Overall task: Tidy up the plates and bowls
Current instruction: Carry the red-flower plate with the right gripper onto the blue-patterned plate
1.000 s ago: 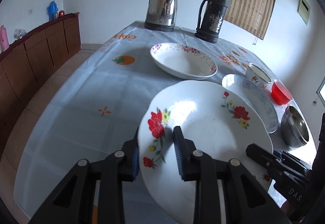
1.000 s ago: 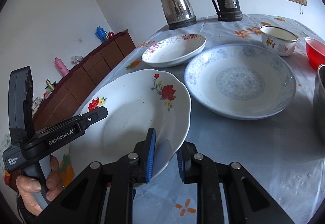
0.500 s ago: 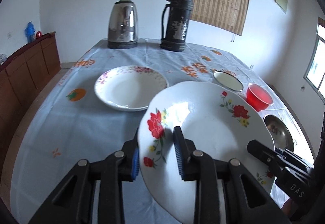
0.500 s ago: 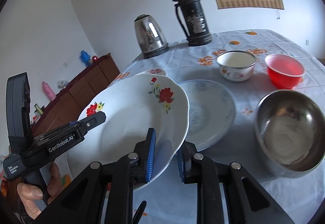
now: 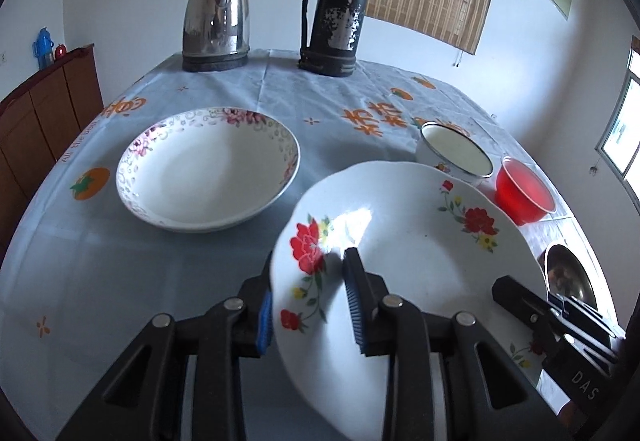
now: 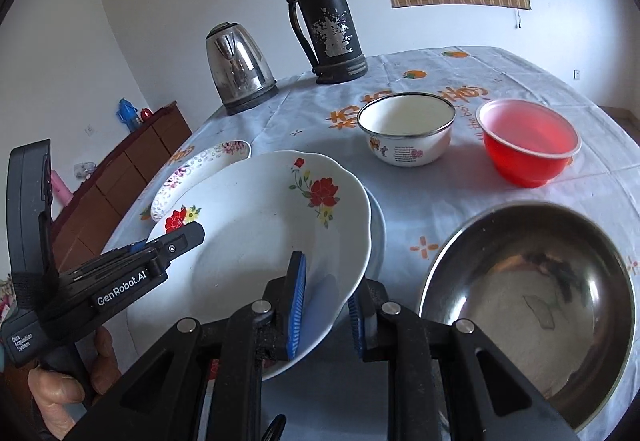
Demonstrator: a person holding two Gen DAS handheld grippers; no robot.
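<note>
Both tools carry one red-flowered plate [image 6: 256,241] between them, held clear above the table [image 5: 120,261]. The left gripper [image 5: 310,305] pinches the plate's left rim, one blue pad under the edge and one on the inner face; the right gripper [image 6: 326,301] pinches the near right rim the same way. Judging from the task, the step in hand is to stack this plate on the pale blue plate [image 6: 378,237], of which only a sliver shows beneath its far right edge.

To do it well, keep the two hands moving as a pair so the rim is neither twisted nor pried, centre the plate over the one below, then lower it flat before letting go (one side released early would tip it).

The plate faces up, concave side open, tilted a little with its far edge higher. It is round with a scalloped rim, so it has no real long axis; the line between the two grips runs left to right
</note>
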